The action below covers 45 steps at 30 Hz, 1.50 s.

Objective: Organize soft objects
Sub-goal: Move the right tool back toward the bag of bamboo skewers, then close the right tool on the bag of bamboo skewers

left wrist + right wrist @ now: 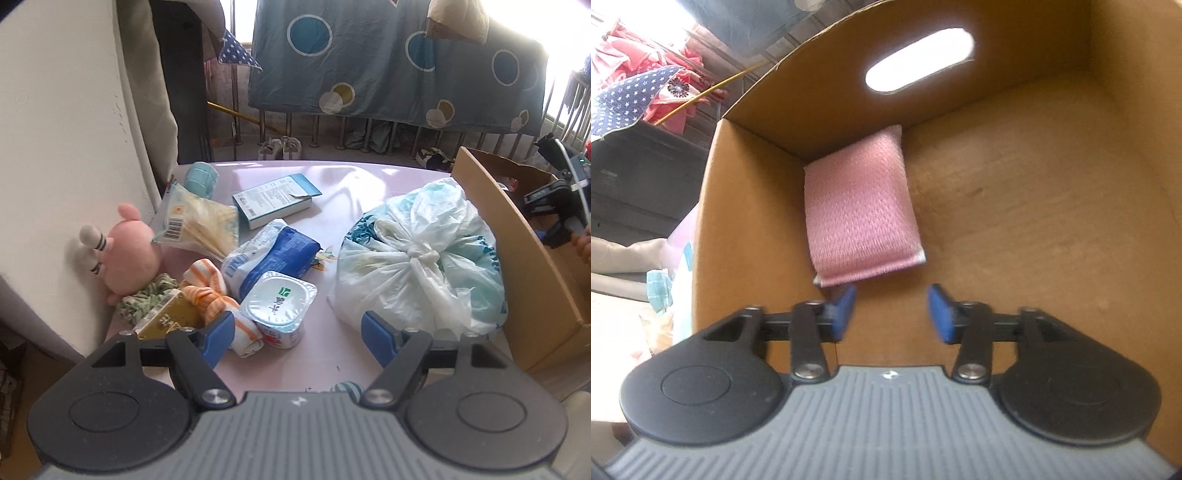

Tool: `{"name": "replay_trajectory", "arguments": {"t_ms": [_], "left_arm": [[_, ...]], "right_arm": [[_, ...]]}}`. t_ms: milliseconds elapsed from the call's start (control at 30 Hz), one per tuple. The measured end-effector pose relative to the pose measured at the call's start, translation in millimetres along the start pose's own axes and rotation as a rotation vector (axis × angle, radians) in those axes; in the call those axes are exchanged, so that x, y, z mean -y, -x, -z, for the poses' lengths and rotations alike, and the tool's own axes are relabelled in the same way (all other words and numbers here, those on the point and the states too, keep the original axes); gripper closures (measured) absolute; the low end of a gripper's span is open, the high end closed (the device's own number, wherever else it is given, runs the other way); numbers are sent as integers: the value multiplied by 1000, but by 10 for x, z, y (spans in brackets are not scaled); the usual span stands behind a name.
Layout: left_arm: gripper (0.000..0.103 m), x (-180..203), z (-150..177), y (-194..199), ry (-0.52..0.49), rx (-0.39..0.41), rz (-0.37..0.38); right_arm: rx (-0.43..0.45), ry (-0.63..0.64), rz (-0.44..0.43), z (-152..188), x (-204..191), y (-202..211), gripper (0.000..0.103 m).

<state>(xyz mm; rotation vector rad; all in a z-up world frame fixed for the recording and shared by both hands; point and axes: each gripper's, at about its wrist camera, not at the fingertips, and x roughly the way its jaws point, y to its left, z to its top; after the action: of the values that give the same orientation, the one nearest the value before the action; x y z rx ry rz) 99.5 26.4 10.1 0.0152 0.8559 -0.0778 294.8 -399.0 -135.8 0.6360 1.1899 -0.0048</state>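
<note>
My left gripper (298,330) hangs open above the near part of the pink table (332,181), its left pad over an orange-and-white striped cloth (212,295) and a yoghurt cup (280,306) just beyond. A pink plush toy (127,249) leans on the wall at the left, beside a green patterned cloth (144,299). A teal rolled towel (201,179) lies at the far left. My right gripper (892,308) is open inside the cardboard box (1052,192). A folded pink cloth (860,210) lies free in the box's far left corner, beyond the fingertips.
A tied white plastic bag (417,254) sits beside the box wall (517,240). A blue-and-white packet (273,254), a snack bag (199,221), a teal-edged carton (273,201) and a gold pack (166,321) crowd the table's left. A spotted blanket (388,55) hangs on railings behind.
</note>
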Motion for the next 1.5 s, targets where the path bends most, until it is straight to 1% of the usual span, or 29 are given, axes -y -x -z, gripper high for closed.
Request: {"name": "replay_trajectory", "arguments": {"t_ms": [67, 133, 300, 367, 533, 733, 1000, 1133, 1200, 1300, 1367, 1467, 1500], "left_arm": [[26, -11, 18, 46, 0, 11, -4], [25, -27, 43, 103, 5, 22, -5], [20, -58, 114, 270, 13, 60, -8], [20, -69, 144, 316, 18, 68, -8], [18, -111, 226, 432, 24, 85, -5], [14, -196, 318, 568, 29, 125, -40], [12, -414, 409, 656, 57, 183, -113], [12, -528, 385, 613, 89, 241, -159], [12, -551, 348, 540, 104, 276, -182], [13, -535, 264, 356, 107, 315, -216], [15, -500, 196, 202, 98, 327, -229], [22, -472, 94, -54, 102, 335, -245], [27, -484, 42, -176, 113, 325, -251]], "right_arm": [[10, 6, 1, 81, -8, 176, 49], [27, 9, -17, 149, -13, 369, 45], [88, 41, -97, 347, -176, 842, 39], [103, 47, -132, 431, -275, 1027, 39], [125, 85, -213, 599, -635, 1403, 36], [111, 166, -292, 795, -1220, 1575, 29], [49, 283, -370, 1061, -2008, 1470, 25], [50, 366, -434, 1127, -2386, 1329, 25], [51, 432, -479, 1134, -2593, 1197, 25], [38, 563, -511, 1126, -2927, 931, 25], [6, 633, -528, 1103, -3141, 697, 25], [-52, 735, -571, 1057, -3478, 311, 25], [-71, 772, -582, 1045, -3604, 166, 25]]}}
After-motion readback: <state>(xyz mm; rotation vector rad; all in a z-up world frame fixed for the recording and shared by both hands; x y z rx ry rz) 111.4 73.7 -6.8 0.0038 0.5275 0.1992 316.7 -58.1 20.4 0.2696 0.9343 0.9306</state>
